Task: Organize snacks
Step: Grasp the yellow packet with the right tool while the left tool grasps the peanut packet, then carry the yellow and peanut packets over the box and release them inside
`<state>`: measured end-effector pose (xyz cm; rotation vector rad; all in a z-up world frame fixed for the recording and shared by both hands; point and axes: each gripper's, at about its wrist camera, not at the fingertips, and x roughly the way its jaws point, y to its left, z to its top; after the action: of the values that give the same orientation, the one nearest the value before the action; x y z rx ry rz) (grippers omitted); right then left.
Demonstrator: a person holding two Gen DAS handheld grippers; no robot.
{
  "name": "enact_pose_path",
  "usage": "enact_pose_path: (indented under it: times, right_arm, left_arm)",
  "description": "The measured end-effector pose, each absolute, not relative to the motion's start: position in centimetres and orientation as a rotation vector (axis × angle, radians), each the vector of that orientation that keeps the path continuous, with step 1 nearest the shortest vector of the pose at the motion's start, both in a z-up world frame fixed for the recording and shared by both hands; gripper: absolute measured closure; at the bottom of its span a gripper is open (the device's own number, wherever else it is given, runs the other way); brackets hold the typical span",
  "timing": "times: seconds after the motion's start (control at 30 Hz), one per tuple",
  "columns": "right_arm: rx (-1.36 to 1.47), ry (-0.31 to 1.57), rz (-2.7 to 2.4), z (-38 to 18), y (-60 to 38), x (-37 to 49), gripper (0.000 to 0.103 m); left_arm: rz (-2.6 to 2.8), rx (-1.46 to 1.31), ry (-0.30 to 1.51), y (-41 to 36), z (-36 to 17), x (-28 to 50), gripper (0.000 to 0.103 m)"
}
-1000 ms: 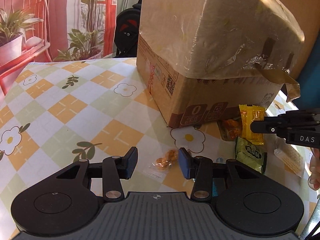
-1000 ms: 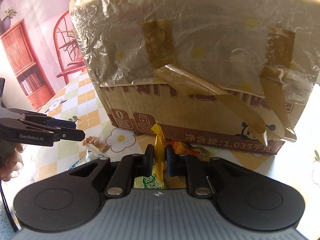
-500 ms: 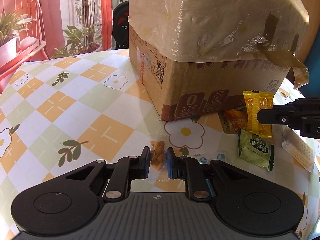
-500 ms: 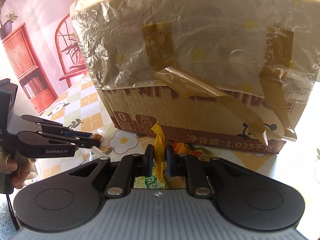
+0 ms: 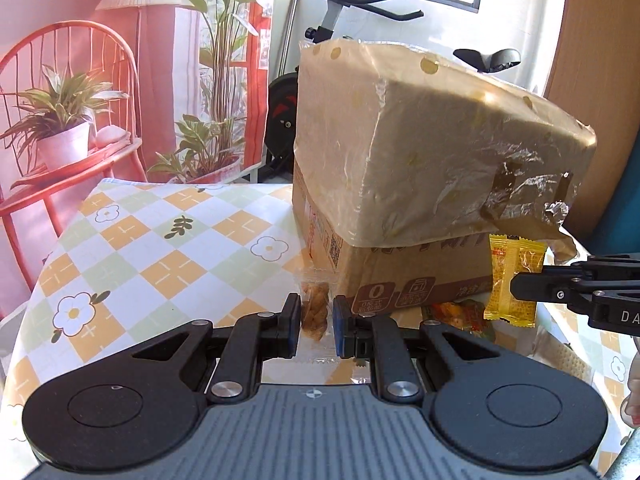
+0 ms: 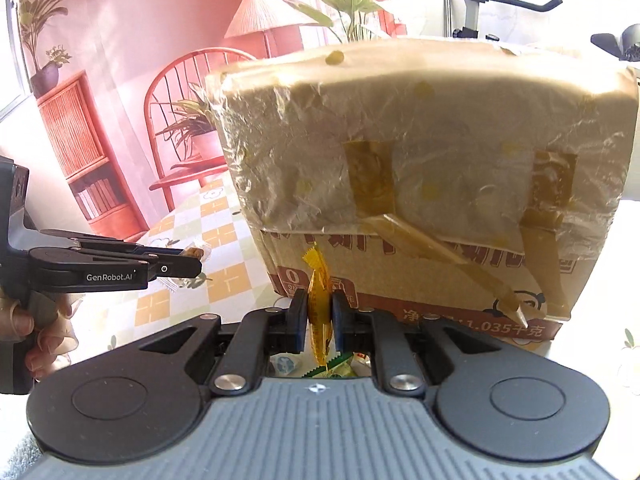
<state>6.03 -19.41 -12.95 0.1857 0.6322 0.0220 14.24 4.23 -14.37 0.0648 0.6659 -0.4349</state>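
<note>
My left gripper (image 5: 316, 316) is shut on a clear packet of brown twisted snack (image 5: 314, 310), held off the table in front of the cardboard box (image 5: 420, 160). My right gripper (image 6: 320, 316) is shut on a yellow snack packet (image 6: 318, 300), seen edge-on in the right wrist view; the left wrist view shows that yellow packet (image 5: 514, 280) flat-on, lifted at the right. The left gripper (image 6: 188, 260) with its brown snack also shows at the left of the right wrist view. A few more packets (image 5: 460, 314) lie on the table (image 5: 160, 248) by the box's foot.
The tall box is wrapped in plastic film and loose brown tape, and fills the space ahead. A green and a white packet (image 6: 332, 366) lie under the right gripper. Beyond the table are a red chair (image 5: 68, 120), plants and an exercise bike (image 5: 360, 4).
The left gripper closed on the brown snack packet and lifted it off the table. The right gripper rose with the yellow packet; the box now sits lower in both views.
</note>
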Motion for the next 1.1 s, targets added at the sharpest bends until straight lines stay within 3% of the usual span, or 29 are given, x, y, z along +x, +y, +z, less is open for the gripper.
enact_pose_path:
  times: [0.33, 0.57, 1.1]
  right_arm:
    - [0.121, 0.42, 0.055, -4.5, -19.5, 5.3, 0.089]
    - [0.051, 0.345, -0.022, -0.4, -22.3, 7.0, 0.089]
    - [0.149, 0.437, -0.15, -3.8, -31.5, 10.8, 0.089]
  left_arm:
    - [-0.418, -0.004, 0.42, 1.4, -5.1, 12.7, 0.085]
    - [-0.46, -0.023, 0.365, -3.6, -1.0, 15.1, 0.085]
    - [-0.51, 0.029, 0.472, -13.2, -4.2, 23.4, 0.085]
